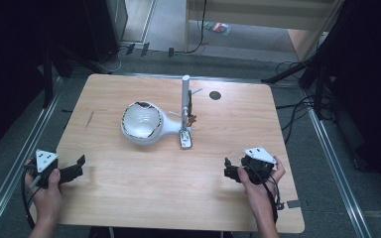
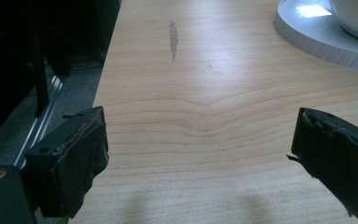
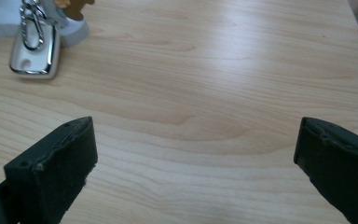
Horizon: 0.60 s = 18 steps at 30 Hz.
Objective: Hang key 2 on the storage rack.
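Observation:
A white bowl-shaped stand (image 1: 141,122) with an upright white post (image 1: 185,96) sits at the middle of the wooden table (image 1: 129,193). A shiny silver tag on a key ring (image 1: 185,139) lies at the post's foot, also near the top left of the right gripper view as the silver tag (image 3: 33,52). My left gripper (image 1: 82,166) rests at the table's front left, open, nothing between its jaws (image 2: 200,154). My right gripper (image 1: 227,168) stands open at the front right, jaws wide apart over bare wood (image 3: 196,158).
A round black grommet (image 1: 215,95) sits in the table's far side. A dark streak (image 2: 172,39) marks the wood ahead of the left gripper, and the stand's white base (image 2: 317,35) shows at the upper right there. Metal rails and cables run on the floor around the table.

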Each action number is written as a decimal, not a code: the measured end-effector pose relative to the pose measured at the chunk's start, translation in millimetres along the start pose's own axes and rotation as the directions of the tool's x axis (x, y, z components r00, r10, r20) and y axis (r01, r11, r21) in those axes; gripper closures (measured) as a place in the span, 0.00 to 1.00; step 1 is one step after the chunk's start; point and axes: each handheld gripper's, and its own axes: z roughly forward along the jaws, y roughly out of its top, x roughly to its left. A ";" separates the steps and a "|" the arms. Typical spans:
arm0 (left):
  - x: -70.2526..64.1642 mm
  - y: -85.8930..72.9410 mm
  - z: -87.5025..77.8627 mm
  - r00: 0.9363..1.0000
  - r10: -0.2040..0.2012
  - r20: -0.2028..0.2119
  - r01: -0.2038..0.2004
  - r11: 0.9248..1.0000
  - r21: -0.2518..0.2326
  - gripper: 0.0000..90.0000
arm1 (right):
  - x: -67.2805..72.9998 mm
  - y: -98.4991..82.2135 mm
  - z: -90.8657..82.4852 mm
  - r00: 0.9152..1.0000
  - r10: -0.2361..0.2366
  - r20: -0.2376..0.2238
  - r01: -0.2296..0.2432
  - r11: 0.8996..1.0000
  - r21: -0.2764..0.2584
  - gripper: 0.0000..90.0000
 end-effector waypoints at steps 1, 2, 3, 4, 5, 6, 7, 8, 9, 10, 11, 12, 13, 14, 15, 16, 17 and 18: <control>0.0 0.1 0.0 1.000 0.001 0.000 -0.001 1.000 0.000 0.05 | -1.5 -1.8 -0.7 1.000 -0.002 0.007 0.002 1.000 0.002 0.00; 0.0 0.0 0.1 1.000 0.001 -0.001 -0.001 1.000 0.000 0.05 | -3.6 -3.5 -1.2 1.000 -0.001 0.009 0.001 1.000 0.000 0.00; 0.0 0.1 0.1 1.000 0.001 0.000 -0.001 1.000 0.000 0.05 | -5.4 -5.0 -2.0 1.000 0.009 0.010 -0.009 1.000 0.002 0.00; 0.0 0.1 0.1 1.000 0.001 0.000 -0.001 1.000 0.000 0.05 | -7.4 -6.7 -2.8 1.000 0.014 0.012 -0.014 1.000 0.001 0.00; -0.1 0.1 0.0 1.000 0.001 -0.001 -0.001 1.000 0.000 0.05 | -10.4 -9.0 -3.6 1.000 0.012 0.011 -0.012 1.000 -0.004 0.00; -0.2 0.0 0.0 1.000 0.002 -0.002 -0.002 1.000 -0.001 0.05 | -11.9 -10.3 -4.2 1.000 0.018 0.013 -0.018 1.000 -0.003 0.00; -0.2 0.0 0.0 1.000 0.002 -0.002 -0.002 1.000 -0.001 0.05 | -14.7 -12.2 -4.5 1.000 0.018 0.015 -0.018 1.000 -0.005 0.00; -0.3 0.0 0.0 1.000 0.003 -0.002 -0.003 1.000 -0.001 0.05 | -17.3 -14.2 -4.8 1.000 0.023 0.015 -0.023 1.000 -0.004 0.00; -0.3 0.0 -0.1 1.000 0.003 -0.002 -0.003 1.000 -0.001 0.05 | -20.1 -16.4 -4.8 0.999 0.029 0.019 -0.029 1.000 -0.003 0.00; -0.3 0.0 -0.1 1.000 0.003 -0.002 -0.003 1.000 -0.001 0.05 | -24.4 -19.0 -4.5 0.999 0.034 0.020 -0.034 0.999 -0.003 0.00; -0.3 0.0 -0.1 1.000 0.003 -0.001 -0.003 1.000 0.000 0.05 | -26.6 -20.6 -4.8 0.999 0.040 0.020 -0.040 0.999 0.000 0.00; -0.2 0.1 -0.1 1.000 0.004 -0.002 -0.004 1.000 0.001 0.05 | -29.9 -22.3 -4.2 0.999 0.048 0.024 -0.048 0.999 0.002 0.00; -0.2 0.1 -0.1 1.000 0.004 -0.002 -0.004 1.000 0.001 0.05 | -33.0 -24.1 -3.6 0.998 0.057 0.029 -0.057 0.998 0.007 0.00; -0.2 0.1 0.0 1.000 0.005 -0.002 -0.005 1.000 0.001 0.05 | -36.1 -25.8 -3.1 0.997 0.066 0.027 -0.066 0.998 0.009 0.00; -0.3 0.1 0.0 1.000 0.004 -0.001 -0.004 1.000 0.000 0.05 | -38.9 -27.4 -2.8 0.997 0.073 0.027 -0.073 0.997 0.011 0.00; -0.3 0.1 0.0 1.000 0.004 -0.001 -0.004 1.000 0.000 0.05 | -41.4 -28.9 -2.6 0.997 0.077 0.028 -0.078 0.997 0.017 0.00; -0.2 0.1 0.0 1.000 0.004 -0.001 -0.004 1.000 0.000 0.05 | -43.8 -30.2 -2.5 0.996 0.084 0.026 -0.085 0.996 0.015 0.00; -0.2 0.1 0.0 1.000 0.004 -0.002 -0.004 1.000 -0.001 0.05 | -45.8 -31.5 -2.7 0.995 0.092 0.025 -0.093 0.996 0.017 0.00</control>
